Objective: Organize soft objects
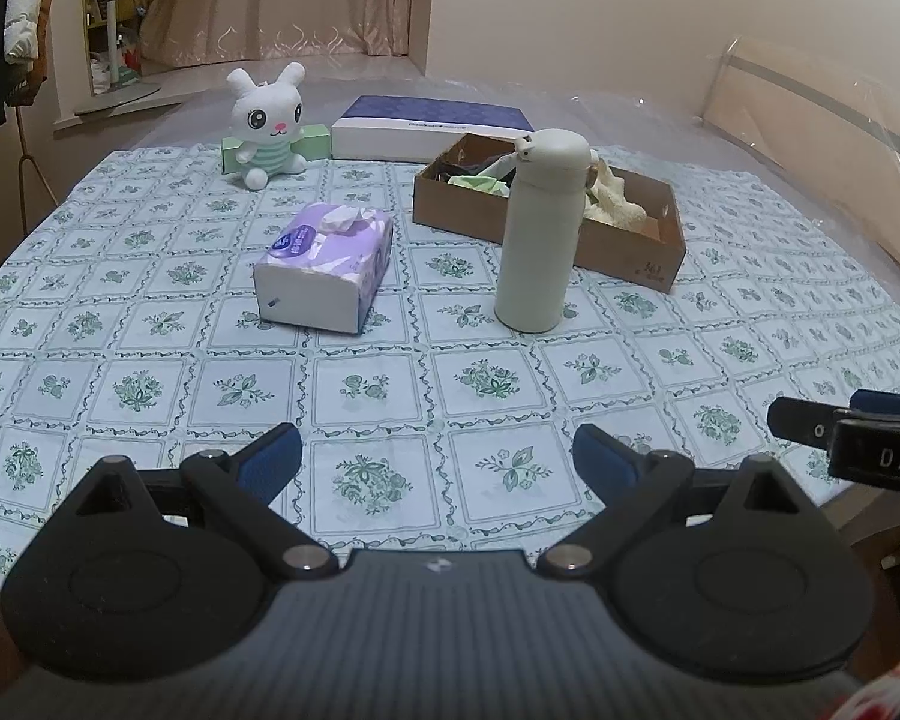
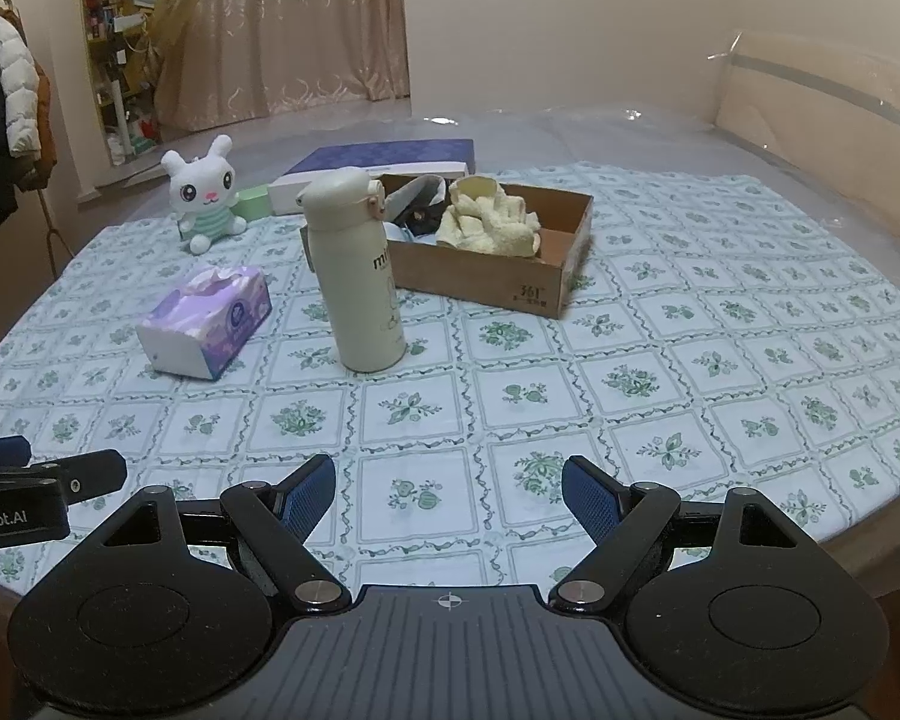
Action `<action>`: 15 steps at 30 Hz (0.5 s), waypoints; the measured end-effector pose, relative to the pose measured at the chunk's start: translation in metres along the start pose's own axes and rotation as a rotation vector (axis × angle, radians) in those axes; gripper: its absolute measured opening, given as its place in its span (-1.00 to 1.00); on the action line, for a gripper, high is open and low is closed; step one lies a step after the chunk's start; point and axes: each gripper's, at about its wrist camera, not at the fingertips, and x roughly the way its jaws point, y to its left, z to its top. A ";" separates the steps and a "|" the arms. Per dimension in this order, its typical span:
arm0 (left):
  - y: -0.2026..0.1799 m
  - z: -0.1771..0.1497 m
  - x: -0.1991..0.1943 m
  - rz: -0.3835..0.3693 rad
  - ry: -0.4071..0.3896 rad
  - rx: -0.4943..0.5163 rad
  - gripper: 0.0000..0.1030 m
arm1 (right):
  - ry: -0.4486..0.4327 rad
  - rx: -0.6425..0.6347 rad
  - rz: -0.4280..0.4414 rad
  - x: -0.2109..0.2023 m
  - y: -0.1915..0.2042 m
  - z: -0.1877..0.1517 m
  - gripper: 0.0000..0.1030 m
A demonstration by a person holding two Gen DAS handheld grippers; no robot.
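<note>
A white plush rabbit (image 1: 268, 123) (image 2: 203, 195) sits upright at the table's far left. A purple tissue pack (image 1: 325, 266) (image 2: 207, 320) lies nearer, left of a cream flask (image 1: 542, 230) (image 2: 360, 269). Behind the flask a brown cardboard box (image 1: 630, 246) (image 2: 510, 288) holds a fluffy yellow cloth (image 2: 491, 222) (image 1: 615, 198) and darker fabric. My left gripper (image 1: 437, 450) hovers open over the near tablecloth, nothing between its fingers. My right gripper (image 2: 448, 483) is open too, also empty, beside the left one.
A flowered tablecloth (image 1: 150, 324) covers the table. A blue-and-white flat box (image 1: 432, 126) (image 2: 384, 171) and a small green box (image 1: 312, 141) lie at the far edge. Clear plastic sheeting (image 2: 810, 138) covers furniture at the right. Coats (image 2: 6, 120) hang at far left.
</note>
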 end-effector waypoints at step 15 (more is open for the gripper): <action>0.000 -0.001 0.000 -0.005 -0.003 -0.009 0.87 | -0.007 0.000 -0.005 -0.002 0.001 0.001 0.60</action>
